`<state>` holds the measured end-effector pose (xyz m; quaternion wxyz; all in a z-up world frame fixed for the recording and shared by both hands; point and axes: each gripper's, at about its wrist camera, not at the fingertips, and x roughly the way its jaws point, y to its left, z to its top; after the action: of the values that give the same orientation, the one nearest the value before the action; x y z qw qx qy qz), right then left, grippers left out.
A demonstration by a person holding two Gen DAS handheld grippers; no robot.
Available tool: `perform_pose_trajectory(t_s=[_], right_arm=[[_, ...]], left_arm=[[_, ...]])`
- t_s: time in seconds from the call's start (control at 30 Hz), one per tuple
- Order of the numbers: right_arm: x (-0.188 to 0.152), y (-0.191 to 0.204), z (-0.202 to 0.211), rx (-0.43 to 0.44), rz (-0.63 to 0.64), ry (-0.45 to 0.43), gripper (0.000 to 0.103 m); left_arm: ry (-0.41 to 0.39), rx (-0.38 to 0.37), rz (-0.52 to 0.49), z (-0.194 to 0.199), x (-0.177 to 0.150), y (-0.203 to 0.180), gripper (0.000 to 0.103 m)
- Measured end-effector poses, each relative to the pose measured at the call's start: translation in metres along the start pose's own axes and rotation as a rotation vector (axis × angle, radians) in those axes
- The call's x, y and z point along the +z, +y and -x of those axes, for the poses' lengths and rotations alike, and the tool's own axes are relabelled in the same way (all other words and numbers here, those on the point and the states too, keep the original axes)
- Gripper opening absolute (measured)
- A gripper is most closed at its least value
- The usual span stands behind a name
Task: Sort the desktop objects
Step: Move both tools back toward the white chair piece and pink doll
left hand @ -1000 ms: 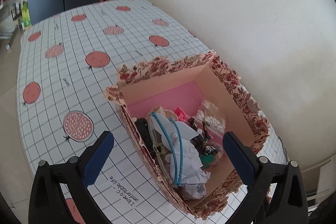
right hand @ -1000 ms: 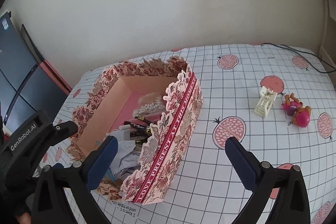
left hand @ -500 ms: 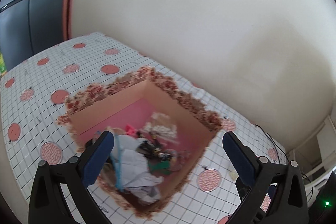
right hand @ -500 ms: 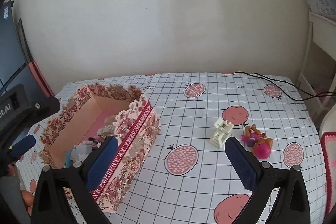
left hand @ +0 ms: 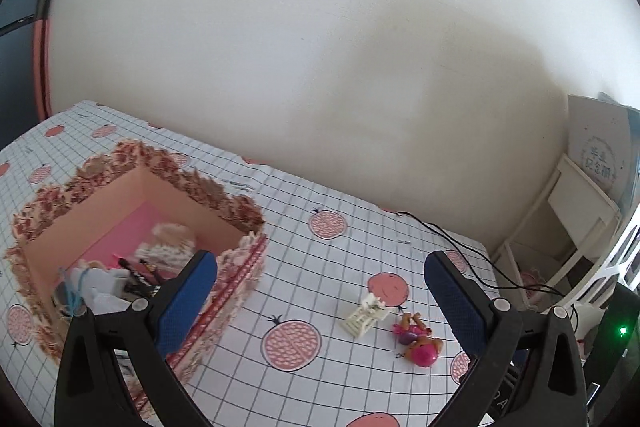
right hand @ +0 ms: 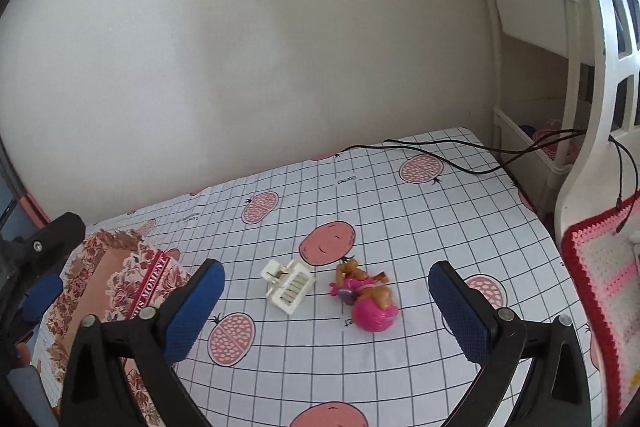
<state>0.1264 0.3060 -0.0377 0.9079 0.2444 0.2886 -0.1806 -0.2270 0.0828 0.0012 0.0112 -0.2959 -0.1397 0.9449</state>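
A floral cardboard box (left hand: 132, 211) stands on the left of the table, holding several small items such as crumpled white paper, dark pens and a bag of beads. A small white toy chair (left hand: 365, 314) (right hand: 289, 284) and a pink-haired doll (left hand: 416, 341) (right hand: 366, 297) lie on the tablecloth to its right. My left gripper (left hand: 320, 291) is open above the table between box and toys. My right gripper (right hand: 326, 307) is open too, with chair and doll lying beyond and between its blue fingers. The floral box (right hand: 120, 275) shows at the right view's left edge.
The tablecloth (right hand: 400, 227) is white, gridded, with pink fruit prints. A black cable (right hand: 432, 153) runs along the far edge by the wall. A white shelf unit (right hand: 532, 67) and a chair with a crocheted pink cushion (right hand: 600, 287) stand at the right.
Both grippers have swung right, away from the box toward the toy chair and doll, which now sit between the right fingers. Both stay open with nothing held.
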Motion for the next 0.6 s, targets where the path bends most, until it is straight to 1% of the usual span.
perform_pose_trajectory(t_s=[0.1, 0.27, 0.33, 0.37, 0.43, 0.5, 0.6], right_arm=[[-0.003, -0.018, -0.012, 0.006, -0.039, 0.05, 0.103], [-0.017, -0.042, -0.037, -0.001, -0.08, 0.125, 0.103], [-0.024, -0.05, -0.046, -0.012, -0.094, 0.148, 0.103], [-0.028, -0.053, -0.05, -0.003, -0.1, 0.157, 0.103], [-0.032, -0.056, -0.057, 0.005, -0.096, 0.172, 0.103], [-0.036, -0.056, -0.062, -0.014, -0.07, 0.177, 0.101], [-0.04, -0.055, -0.07, -0.015, -0.052, 0.189, 0.094]], left_arm=[[0.038, -0.011, -0.052, -0.016, -0.009, -0.012, 0.103], [0.158, -0.043, -0.1, -0.052, -0.029, -0.023, 0.103], [0.191, -0.045, -0.124, -0.064, -0.037, -0.027, 0.103], [0.204, -0.043, -0.135, -0.069, -0.041, -0.029, 0.103], [0.225, -0.05, -0.137, -0.079, -0.048, -0.03, 0.103], [0.236, -0.061, -0.12, -0.087, -0.052, -0.028, 0.103], [0.25, -0.071, -0.096, -0.097, -0.055, -0.024, 0.103]])
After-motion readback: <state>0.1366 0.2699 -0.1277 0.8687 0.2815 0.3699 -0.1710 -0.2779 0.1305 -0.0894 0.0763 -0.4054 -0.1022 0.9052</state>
